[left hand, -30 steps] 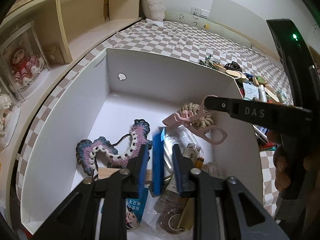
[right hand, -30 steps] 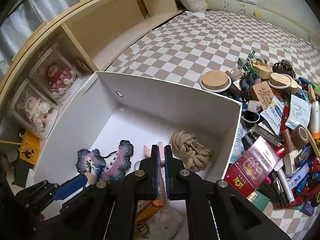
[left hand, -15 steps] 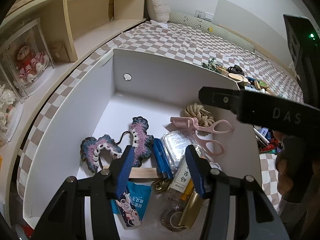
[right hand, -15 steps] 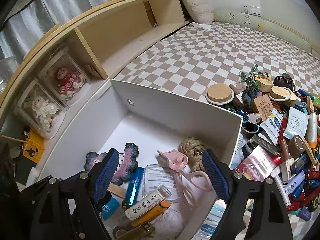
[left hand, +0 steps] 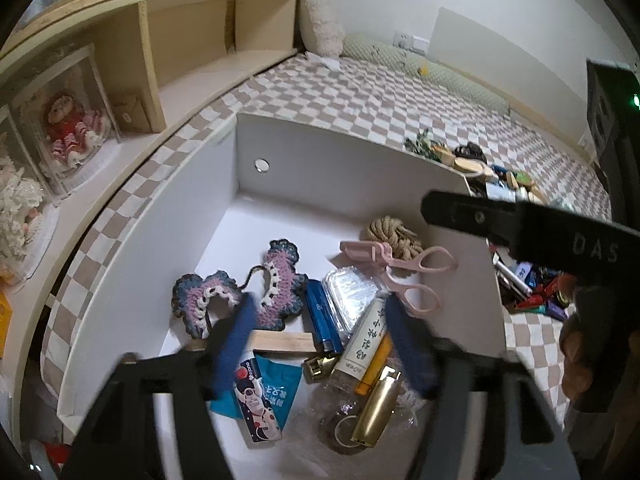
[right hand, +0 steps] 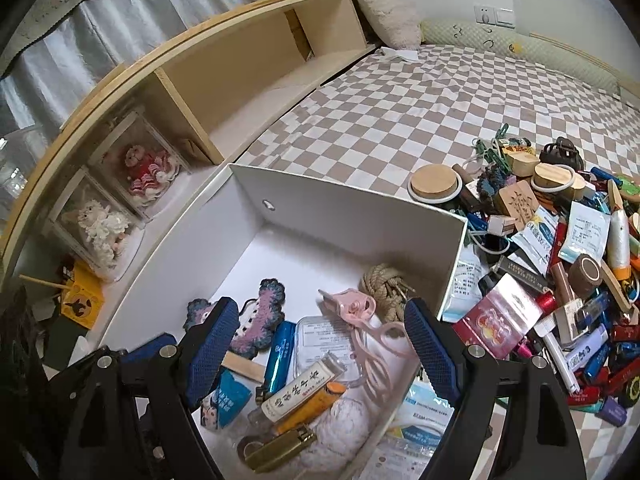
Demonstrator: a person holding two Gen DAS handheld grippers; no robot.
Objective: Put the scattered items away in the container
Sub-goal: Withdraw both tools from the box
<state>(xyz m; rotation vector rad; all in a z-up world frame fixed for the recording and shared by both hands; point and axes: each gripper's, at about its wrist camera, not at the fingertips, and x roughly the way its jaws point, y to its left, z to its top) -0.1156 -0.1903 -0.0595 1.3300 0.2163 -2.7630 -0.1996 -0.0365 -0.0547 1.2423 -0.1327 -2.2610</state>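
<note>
Both grippers hang over the white box, which sits on the checkered bed; the left gripper has jaws spread apart and has just been opening them, nothing caught between, its blue pads blurred; the right gripper has its jaws wide and released too, nothing pinched. Inside the box: the pink eyelash curler lies loose beside the rope coil near the box's right wall; the blue tube lies flat next to a clear plastic case; a crocheted purple piece lies toward the box's left side; a gold lighter is at the near end. The pile of scattered items lies on the bed just right of the box.
</note>
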